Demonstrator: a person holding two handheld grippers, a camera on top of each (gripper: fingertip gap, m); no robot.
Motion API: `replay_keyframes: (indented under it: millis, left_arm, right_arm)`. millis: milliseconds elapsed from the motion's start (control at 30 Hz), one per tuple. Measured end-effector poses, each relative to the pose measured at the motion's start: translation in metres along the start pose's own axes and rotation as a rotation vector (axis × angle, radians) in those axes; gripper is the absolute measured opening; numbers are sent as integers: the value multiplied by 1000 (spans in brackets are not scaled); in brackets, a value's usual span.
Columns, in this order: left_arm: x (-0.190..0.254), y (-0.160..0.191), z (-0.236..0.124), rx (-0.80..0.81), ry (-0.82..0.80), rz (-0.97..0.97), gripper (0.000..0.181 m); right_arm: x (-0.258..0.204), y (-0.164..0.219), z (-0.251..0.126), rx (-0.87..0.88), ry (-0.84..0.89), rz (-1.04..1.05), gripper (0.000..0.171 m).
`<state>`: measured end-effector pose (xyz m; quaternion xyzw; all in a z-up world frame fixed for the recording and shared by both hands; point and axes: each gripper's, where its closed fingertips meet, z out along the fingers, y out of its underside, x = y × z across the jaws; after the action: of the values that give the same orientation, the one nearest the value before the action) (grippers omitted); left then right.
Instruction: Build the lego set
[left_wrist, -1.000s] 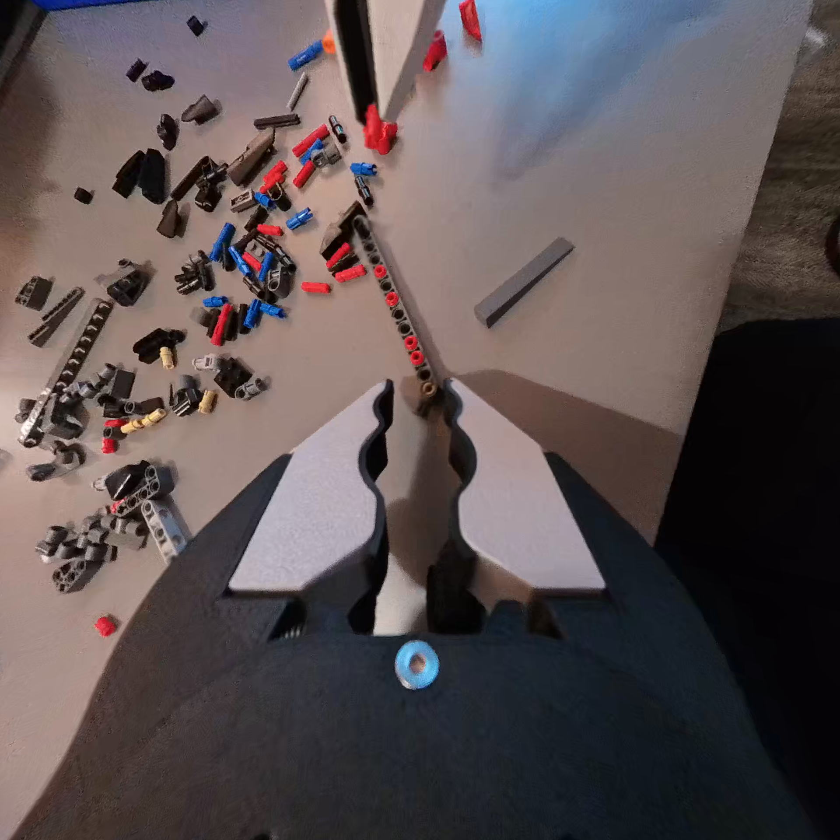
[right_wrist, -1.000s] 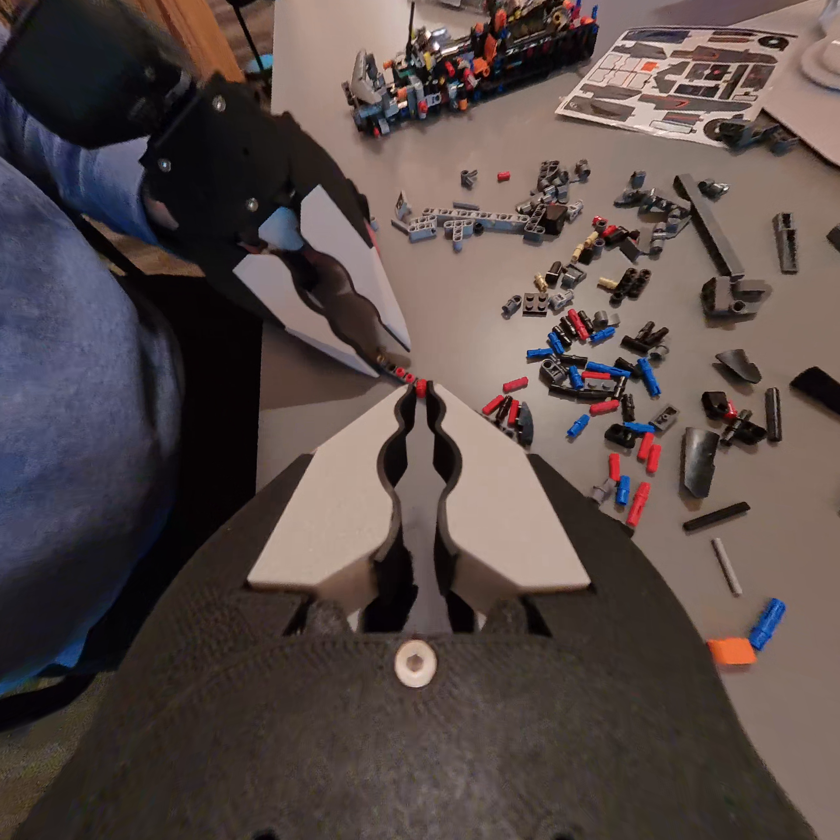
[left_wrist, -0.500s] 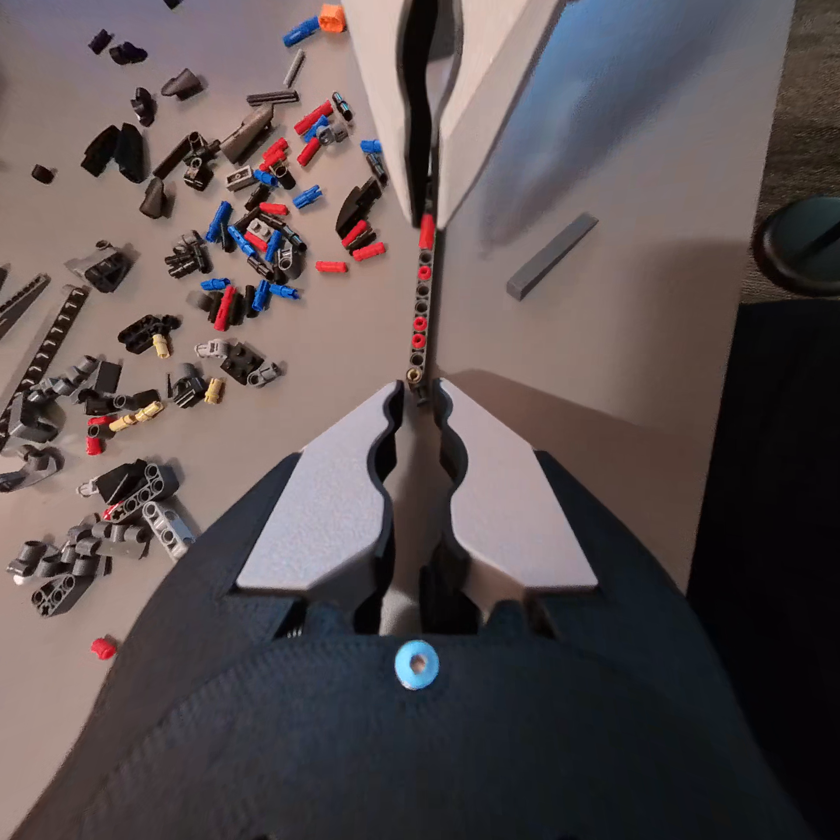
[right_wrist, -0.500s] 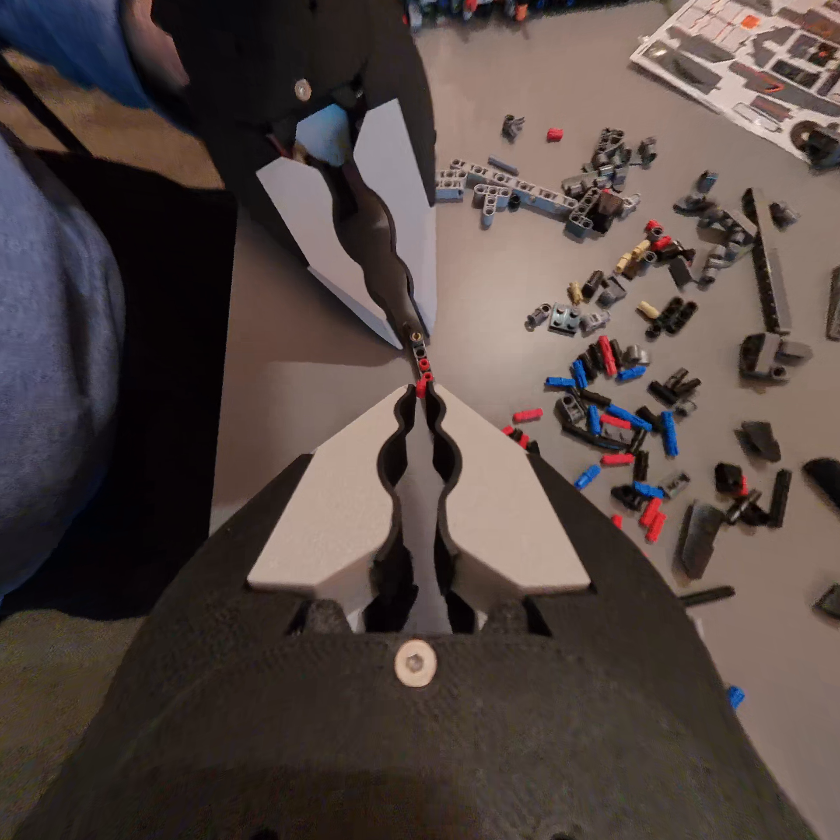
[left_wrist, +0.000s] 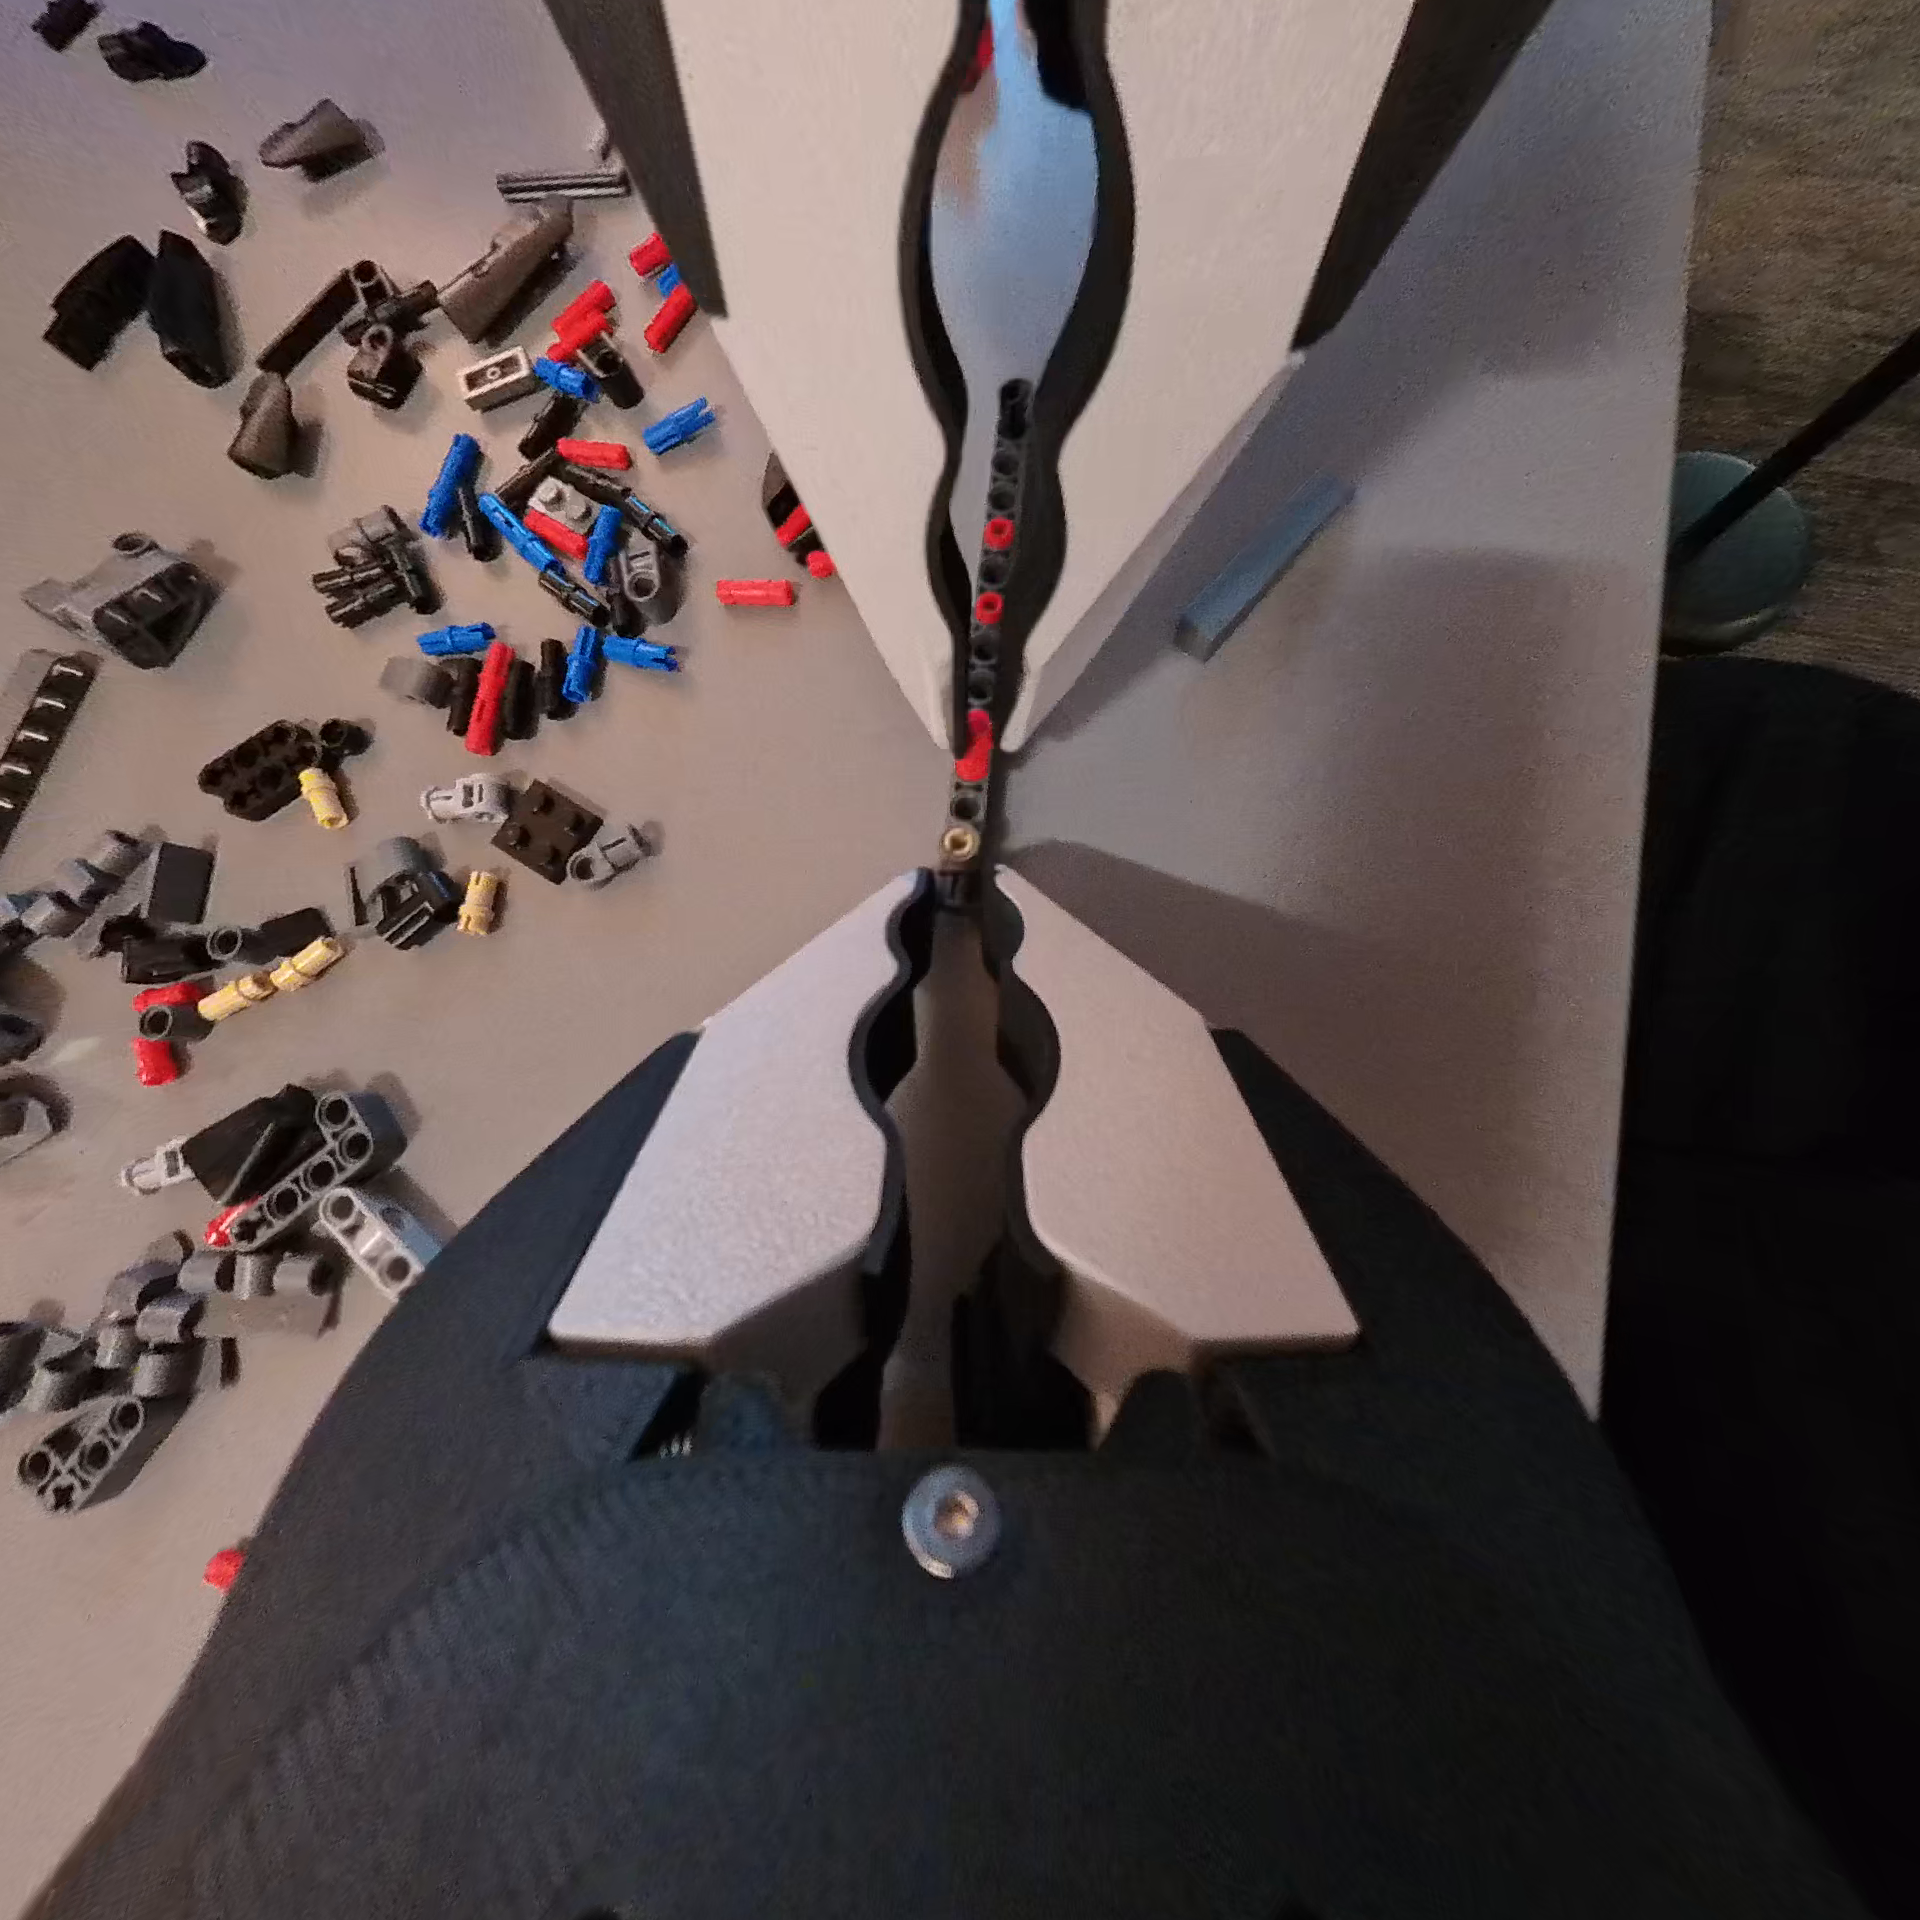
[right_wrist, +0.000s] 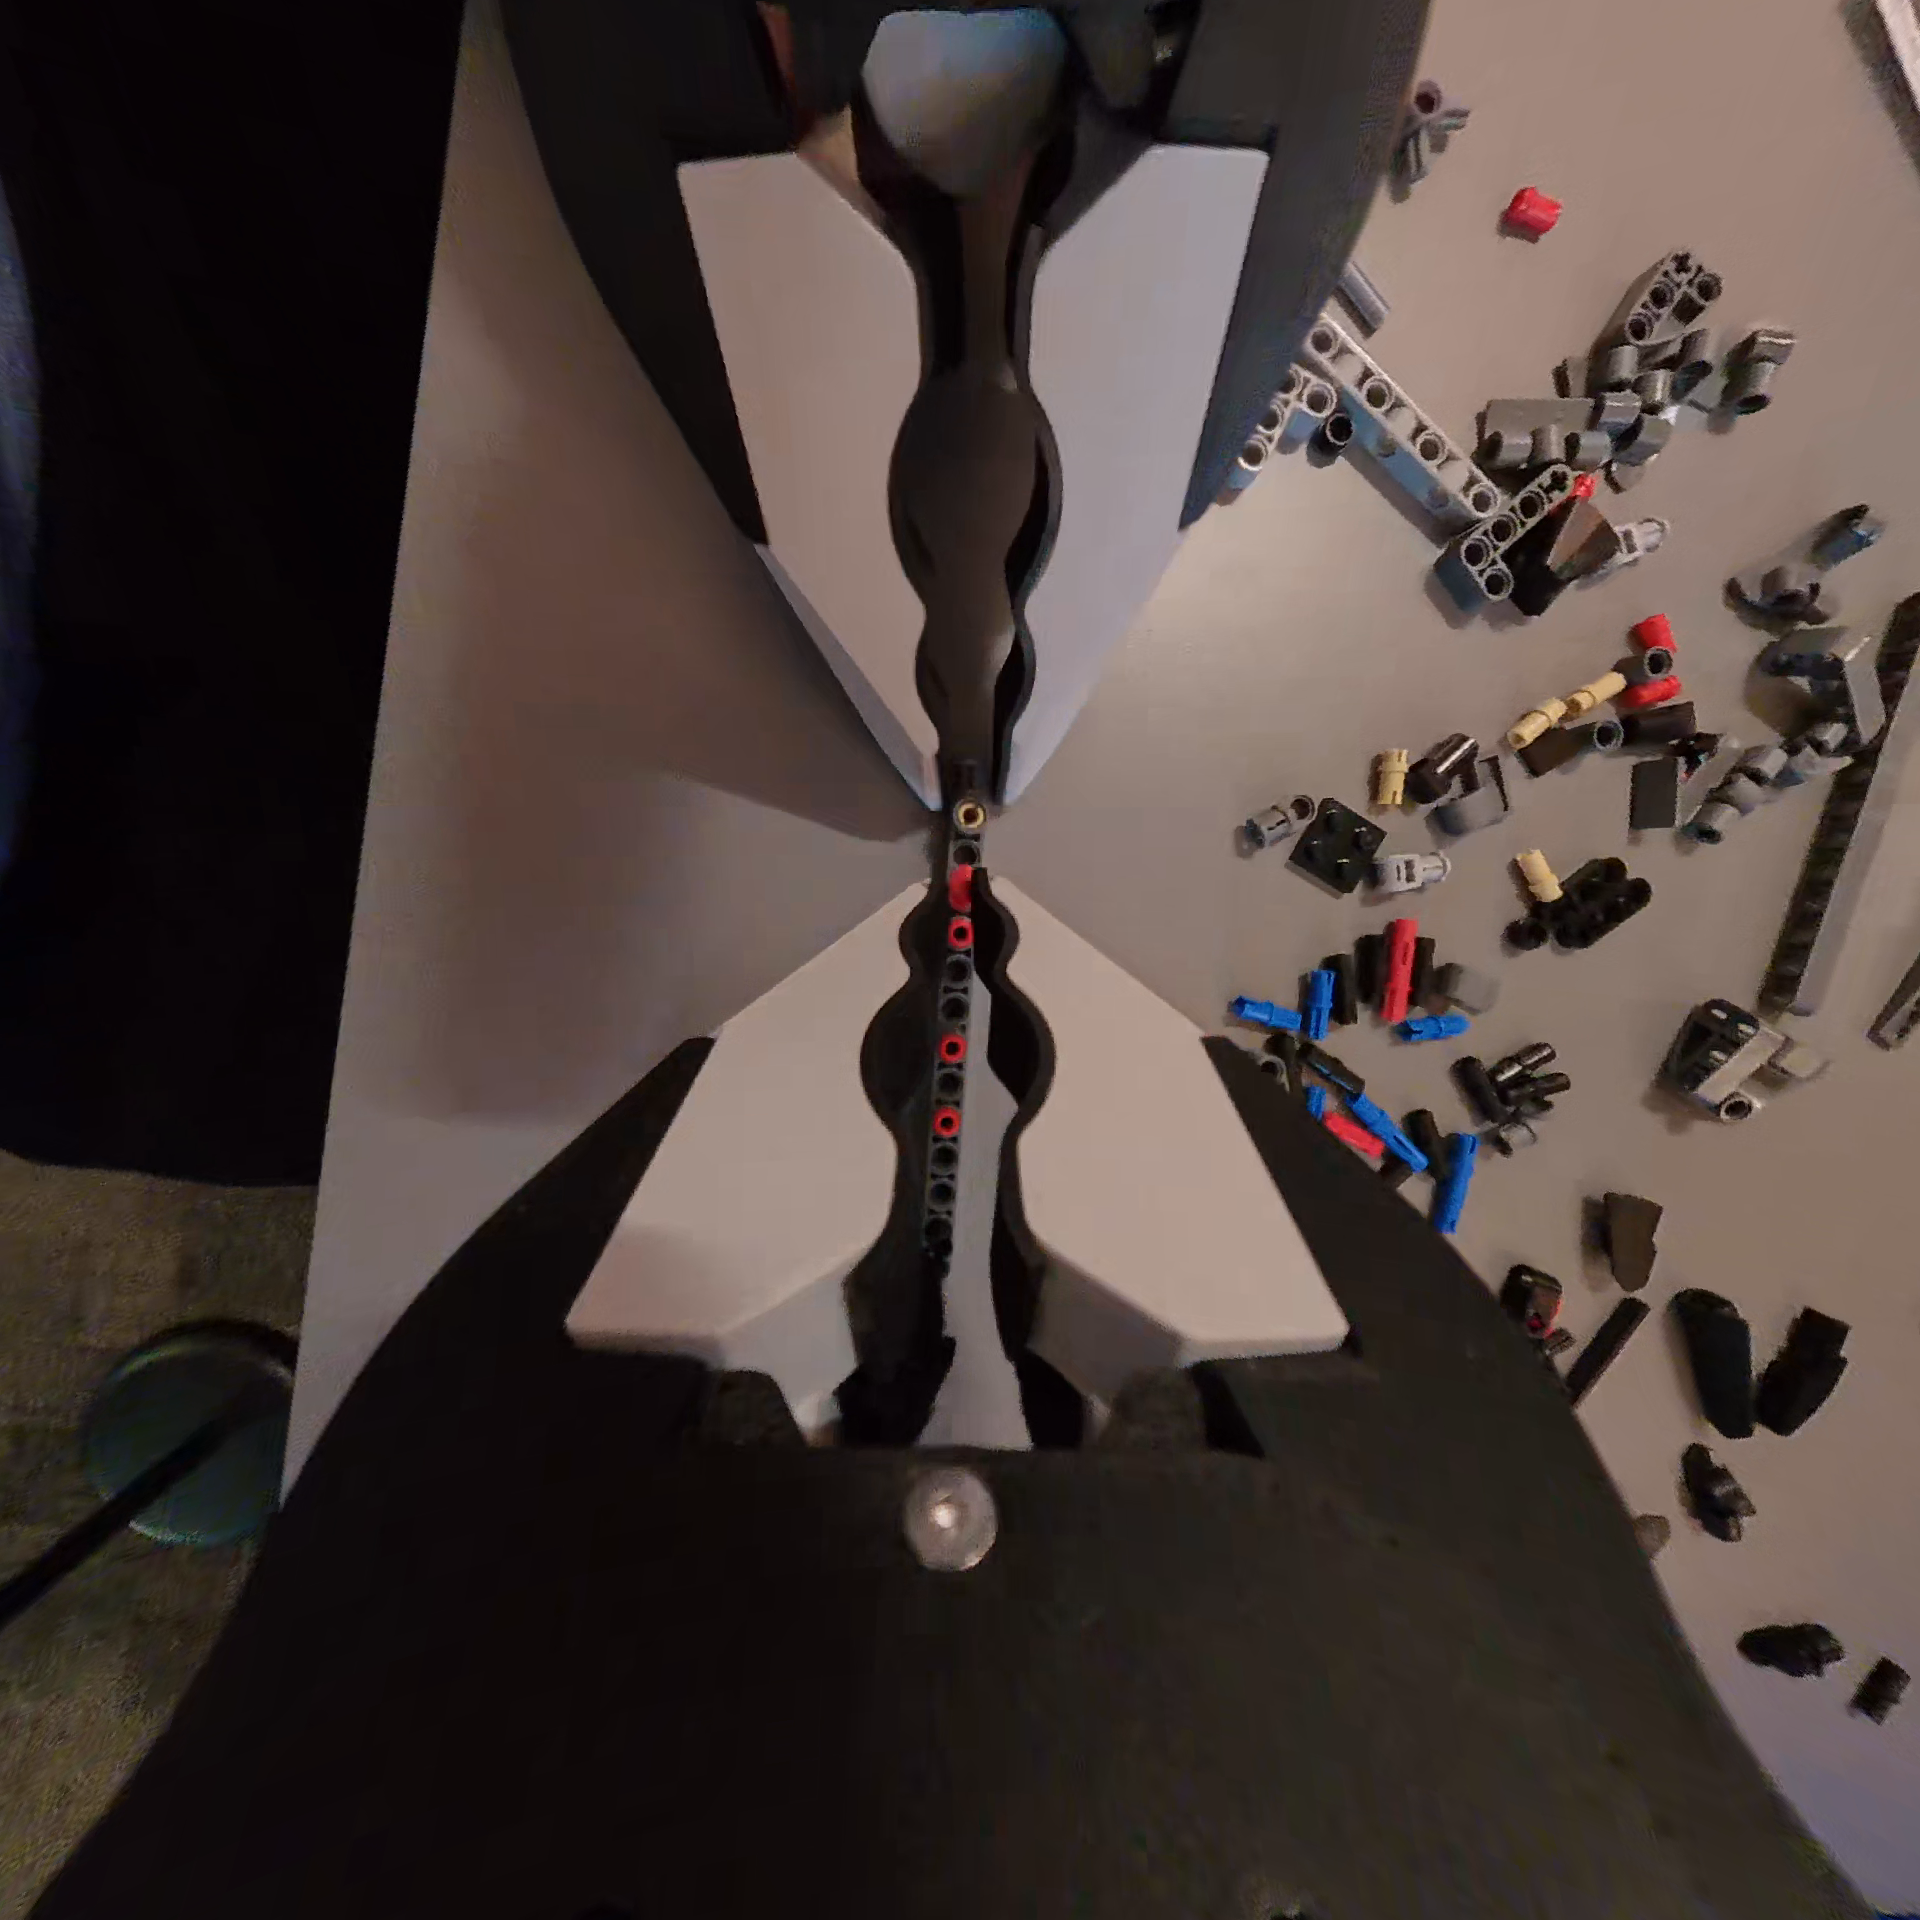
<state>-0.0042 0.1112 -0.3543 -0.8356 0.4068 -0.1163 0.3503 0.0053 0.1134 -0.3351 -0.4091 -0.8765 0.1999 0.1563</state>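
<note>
A long black beam (left_wrist: 987, 634) with holes carries several red pins and a tan pin (left_wrist: 958, 840) near one end. My left gripper (left_wrist: 961, 883) is shut on that end and holds the beam above the grey table (left_wrist: 1455, 727). My right gripper (right_wrist: 961, 883) faces it tip to tip and is shut on a red pin (right_wrist: 958, 888), pressed against the beam two holes from the tan pin (right_wrist: 969, 812). The rest of the beam (right_wrist: 945, 1091) runs back through the gap between the right fingers. The right gripper (left_wrist: 977, 743) fills the top of the left wrist view. The left gripper (right_wrist: 968, 779) fills the top of the right wrist view.
Loose black, grey, red, blue and tan pieces (left_wrist: 520, 540) are scattered over the table beside the grippers and also show in the right wrist view (right_wrist: 1558, 935). A flat grey bar (left_wrist: 1262, 566) lies near the table edge. A round stand base (right_wrist: 187, 1434) sits on the carpet. Only a small space, under 4 cm, lies between the two pairs of fingers.
The right gripper has slid along the beam with its red pin towards the left gripper. The two tips now almost meet, and the beam lies between the right fingers.
</note>
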Motion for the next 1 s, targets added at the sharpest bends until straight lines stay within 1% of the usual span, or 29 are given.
replay_keyframes:
  millis: [100, 533, 833, 1000]
  left_arm:
    - [-1, 0, 0, 12, 41, -4, 5]
    - [-1, -1, 0, 25, 104, 33, 5]
    - [0, 0, -1, 26, 170, 61, 5]
    - [-1, 0, -1, 24, 220, 67, 5]
  right_arm:
    - [1, -1, 3, -20, -11, -6, 2]
    - [4, 2, 7, -122, -1, -28, 1]
    - [2, 1, 10, -181, 8, -106, 1]
    - [2, 2, 10, -248, -6, -162, 1]
